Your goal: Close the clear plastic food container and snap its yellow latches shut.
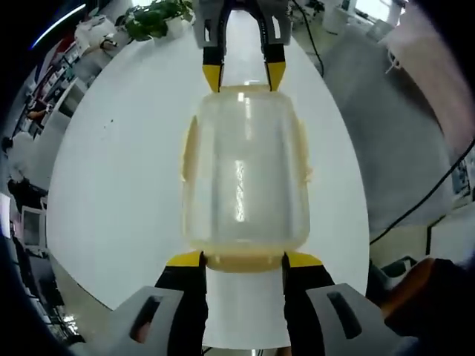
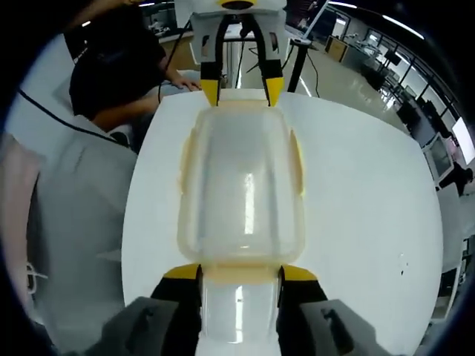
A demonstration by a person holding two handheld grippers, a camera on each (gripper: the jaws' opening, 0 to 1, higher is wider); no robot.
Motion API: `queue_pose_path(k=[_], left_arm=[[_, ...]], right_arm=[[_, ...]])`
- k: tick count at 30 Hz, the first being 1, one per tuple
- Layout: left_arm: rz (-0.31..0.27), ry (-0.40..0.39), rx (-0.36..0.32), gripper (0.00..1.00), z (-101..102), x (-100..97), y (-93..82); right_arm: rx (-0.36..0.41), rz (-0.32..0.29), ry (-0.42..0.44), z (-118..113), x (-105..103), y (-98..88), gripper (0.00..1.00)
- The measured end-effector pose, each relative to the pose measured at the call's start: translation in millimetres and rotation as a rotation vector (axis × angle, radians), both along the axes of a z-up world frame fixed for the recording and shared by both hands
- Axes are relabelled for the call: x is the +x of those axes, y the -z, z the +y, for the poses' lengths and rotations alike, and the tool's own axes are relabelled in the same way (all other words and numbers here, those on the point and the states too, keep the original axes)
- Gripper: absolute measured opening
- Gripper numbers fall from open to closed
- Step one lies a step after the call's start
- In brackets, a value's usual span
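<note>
- While the container [image 1: 245,174] sits lid-down-closed on the white table [image 1: 119,185], a gripper faces it from each short end.
- Left gripper view: the left gripper [image 1: 243,261] rises from the bottom, its yellow tips just at the near end of the container, one on each side of the near latch [image 1: 243,261]. The jaws stand moderately wide; I cannot tell whether the tips touch the plastic or grip anything.
- At the far end in that view, the right gripper [image 1: 243,76] points back toward the camera, its yellow tips against the far rim, jaws spread about as wide as the end latch there.
- Pale yellow latches run along the container's long sides, one left [image 1: 188,148] and one right [image 1: 303,152]; they lie close against the walls, but whether they are snapped I cannot tell.
- A potted plant [image 1: 156,18] stands at the far left of the table.
- Right gripper view: the right gripper [image 2: 239,273] has its tips flanking the near latch [image 2: 239,273], jaws at a similar spread.
- The container [image 2: 241,185] lies lengthwise between the two tools, in the middle of the table [image 2: 356,193]; the left gripper [image 2: 239,93] meets its far end.
- A person [image 2: 119,70] in dark clothes sits at the far left beyond the table.
- Clear lid and body look seated together; the inside appears empty.
</note>
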State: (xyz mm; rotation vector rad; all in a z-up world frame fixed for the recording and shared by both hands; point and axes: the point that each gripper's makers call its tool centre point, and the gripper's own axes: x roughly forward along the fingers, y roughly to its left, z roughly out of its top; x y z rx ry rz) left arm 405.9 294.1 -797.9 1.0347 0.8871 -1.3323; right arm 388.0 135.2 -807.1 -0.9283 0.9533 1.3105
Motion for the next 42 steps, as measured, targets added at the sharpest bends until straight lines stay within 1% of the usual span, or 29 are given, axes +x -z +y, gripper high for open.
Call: queue_pose_path(k=[1, 3, 8, 17, 23, 33, 39, 42], left_arm=[[-0.006, 0.004, -0.005, 0.37, -3.9, 0.9, -0.1], [0.004, 0.002, -0.017, 0.37, -11.8, 0.3, 0.2], [0.013, 0.0, -0.036, 0.37, -29.5, -1.8, 0.1], [0.028, 0.027, -0.036, 0.37, -58.4, -5.9, 5.6], [0.031, 0.034, -0.062, 0.37, -77.0, -9.1, 2.5], [0.02, 0.042, -0.076, 0.37, -98.4, -8.4, -1.1], [0.029, 0.054, -0.081, 0.37, -111.4, -11.6, 3.4], [0.031, 0.053, -0.088, 0.37, -117.3, -10.7, 4.8]], right_arm=[[-0.003, 0.001, 0.005, -2.7, 0.0, -0.1, 0.37], [-0.021, 0.0, 0.001, -10.9, -0.4, -0.2, 0.37], [-0.031, 0.007, 0.005, -28.9, -2.0, -0.4, 0.37], [-0.051, 0.026, 0.022, -57.1, -9.9, 2.4, 0.37], [-0.078, 0.035, 0.02, -77.0, -13.0, 5.6, 0.37], [-0.087, 0.037, 0.036, -97.5, -14.6, 6.1, 0.37], [-0.095, 0.055, 0.042, -110.6, -19.2, 8.1, 0.37], [-0.108, 0.053, 0.041, -116.3, -18.4, 9.1, 0.37]])
